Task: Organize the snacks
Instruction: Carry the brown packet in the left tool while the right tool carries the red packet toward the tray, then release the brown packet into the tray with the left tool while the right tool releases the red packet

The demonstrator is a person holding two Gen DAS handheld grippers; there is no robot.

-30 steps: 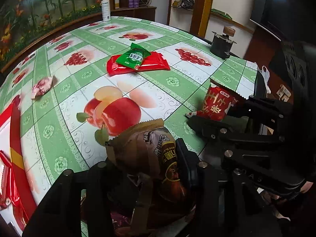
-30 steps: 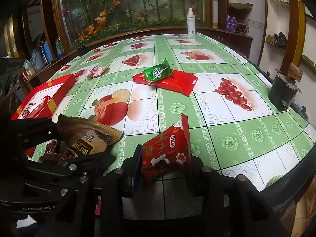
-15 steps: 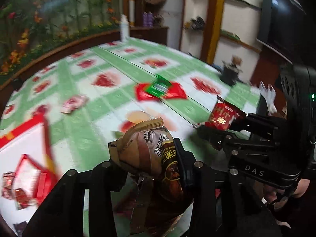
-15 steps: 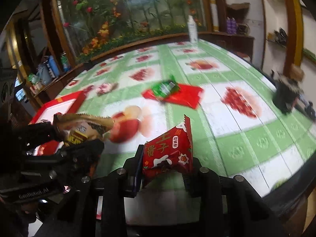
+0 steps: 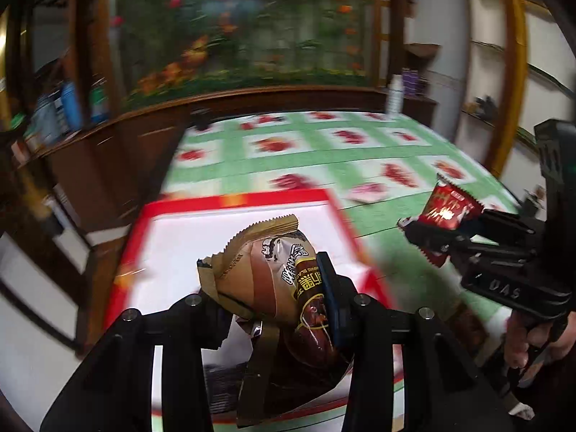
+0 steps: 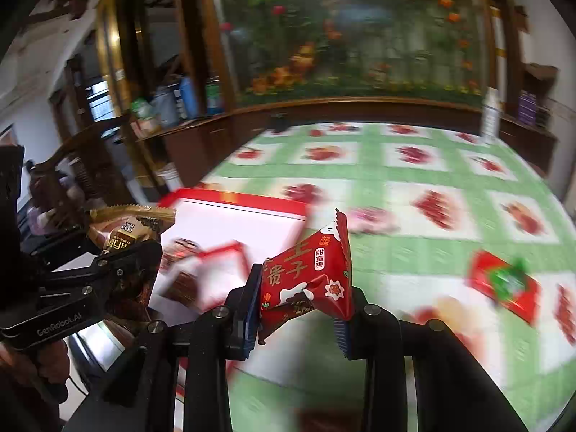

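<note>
My left gripper [image 5: 273, 288] is shut on a brown snack packet [image 5: 273, 273] and holds it above the red-rimmed white box [image 5: 237, 201]. It also shows in the right wrist view [image 6: 122, 234] at the left. My right gripper [image 6: 298, 298] is shut on a red snack packet [image 6: 309, 270] and holds it above the table beside the box [image 6: 237, 201]. The red packet shows in the left wrist view [image 5: 450, 208] at the right. Several red packets [image 6: 183, 280] lie in the box.
The table has a green and white fruit-print cloth [image 6: 432, 180]. A green packet on a red packet [image 6: 507, 280] lies at the right. A pink packet [image 6: 370, 216] lies near the box. A white bottle [image 6: 489, 115] stands at the far edge. Wooden cabinets [image 5: 108, 165] stand at the left.
Both grippers have swung left with their packets, from over the table's middle to the red-rimmed box. The views are motion-blurred.
</note>
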